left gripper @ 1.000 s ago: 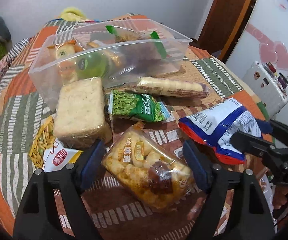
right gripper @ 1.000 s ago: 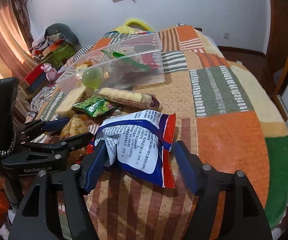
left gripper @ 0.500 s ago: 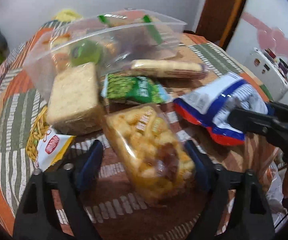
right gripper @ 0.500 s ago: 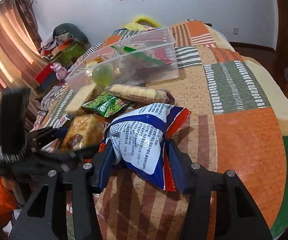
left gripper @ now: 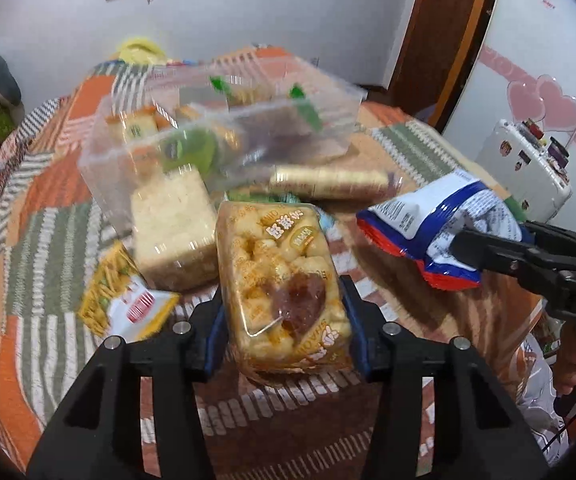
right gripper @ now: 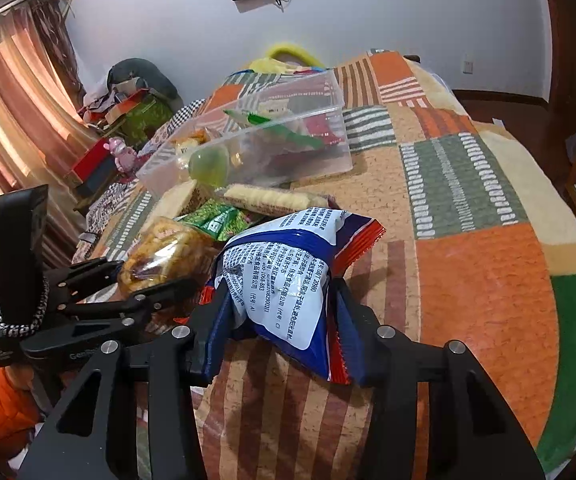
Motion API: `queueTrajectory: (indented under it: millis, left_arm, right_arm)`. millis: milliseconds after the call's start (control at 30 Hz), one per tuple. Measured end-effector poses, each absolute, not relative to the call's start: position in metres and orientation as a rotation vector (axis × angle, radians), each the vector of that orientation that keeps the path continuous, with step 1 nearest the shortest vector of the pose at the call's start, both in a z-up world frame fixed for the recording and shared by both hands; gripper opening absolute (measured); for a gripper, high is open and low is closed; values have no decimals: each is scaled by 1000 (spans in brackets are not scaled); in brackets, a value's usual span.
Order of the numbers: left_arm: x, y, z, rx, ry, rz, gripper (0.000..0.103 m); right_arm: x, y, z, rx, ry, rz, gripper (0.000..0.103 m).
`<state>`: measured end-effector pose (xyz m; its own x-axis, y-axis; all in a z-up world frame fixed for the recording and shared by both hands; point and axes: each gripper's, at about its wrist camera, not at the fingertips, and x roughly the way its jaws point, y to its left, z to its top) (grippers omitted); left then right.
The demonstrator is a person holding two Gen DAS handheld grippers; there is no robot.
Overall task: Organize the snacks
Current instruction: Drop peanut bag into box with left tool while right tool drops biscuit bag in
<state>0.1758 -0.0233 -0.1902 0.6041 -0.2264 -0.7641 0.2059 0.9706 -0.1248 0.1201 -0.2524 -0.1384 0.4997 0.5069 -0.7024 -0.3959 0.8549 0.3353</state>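
My left gripper [left gripper: 284,320] is shut on a clear pack of golden puffed snacks [left gripper: 280,276] and holds it lifted above the table; the pack also shows in the right wrist view [right gripper: 164,256]. My right gripper [right gripper: 284,316] is shut on a blue, white and red snack bag [right gripper: 291,272], also lifted; the bag shows in the left wrist view [left gripper: 435,228]. A clear plastic bin [left gripper: 224,128] with several snacks inside stands at the back of the table, ahead of both grippers; it also shows in the right wrist view [right gripper: 256,140].
On the patchwork tablecloth [right gripper: 479,264] lie a wrapped bread block [left gripper: 172,224], a long biscuit roll [left gripper: 327,182], a green pea pack [right gripper: 216,222] and a yellow stick-snack bag [left gripper: 124,304]. A white appliance [left gripper: 527,160] stands at the right.
Both grippers closed on their packs and lifted them off the table. The puffed-snack pack turned upright between my left fingers; the blue bag rose with my right gripper.
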Motion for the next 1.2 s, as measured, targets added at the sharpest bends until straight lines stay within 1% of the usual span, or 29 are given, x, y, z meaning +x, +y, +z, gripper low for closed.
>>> queueTrajectory:
  millis: [333,633,867,1200]
  left_arm:
    - [183,-8,-141,-49,762,-225,49]
    - [210,7,-116,-59,694,-191,49]
    - [238,21,-108,-64,666,-162,49]
    - [292,33,-121,-64,693,-130,49]
  right_arm:
    - [131,-250,-111,142,812,552,44]
    - [157,-238,-85,138,714,552,44]
    - [184,-228,-78,140,675,549,44]
    - [227,-212,-82,139,671,535,44]
